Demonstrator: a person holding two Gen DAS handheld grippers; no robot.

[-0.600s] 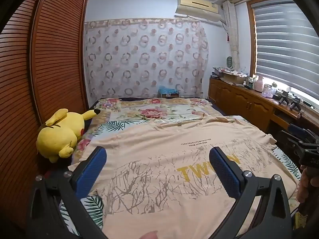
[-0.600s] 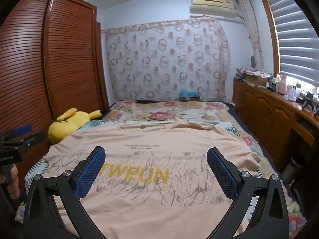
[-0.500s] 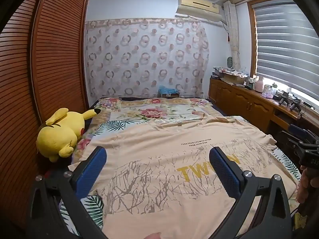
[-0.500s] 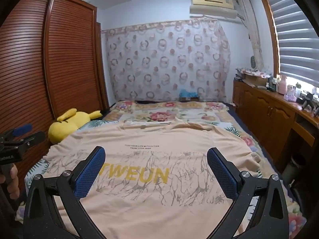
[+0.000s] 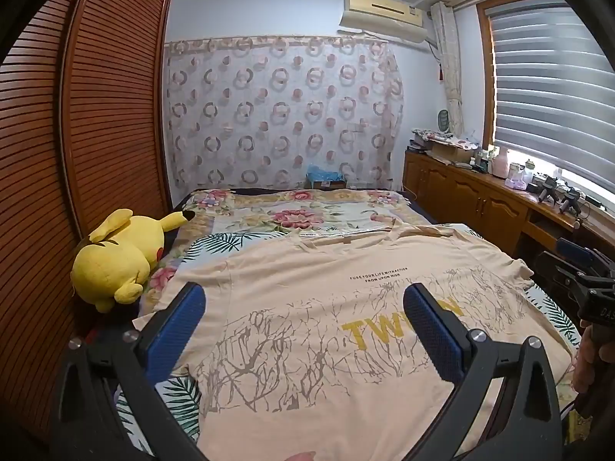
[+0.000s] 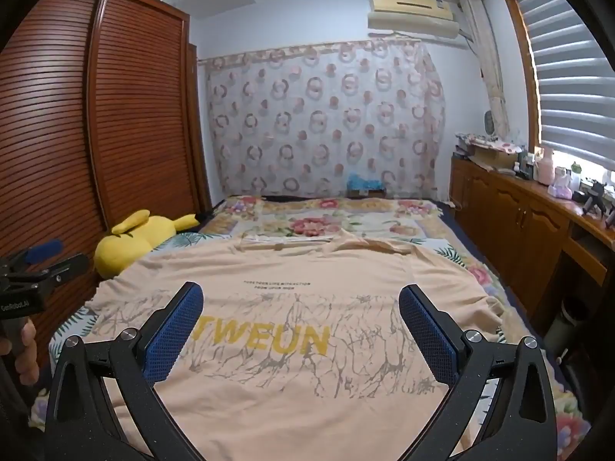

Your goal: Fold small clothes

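Observation:
A peach T-shirt (image 5: 326, 269) (image 6: 307, 269) with yellow lettering and a grey branch print lies spread flat, front up, on the bed, collar at the far end. My left gripper (image 5: 303, 299) hovers over the shirt's left half, jaws wide open, nothing between its blue pads. My right gripper (image 6: 300, 299) hovers over the middle of the shirt, also wide open and empty. Each view catches the other gripper at its edge, held by a hand: the right one (image 5: 584, 280), the left one (image 6: 34, 269).
A yellow plush toy (image 5: 119, 257) lies at the bed's left edge against the slatted wooden wardrobe (image 5: 96, 115). The floral bedspread (image 5: 292, 211) extends beyond the shirt. A wooden cabinet (image 6: 519, 215) with bottles runs along the right under the window blinds.

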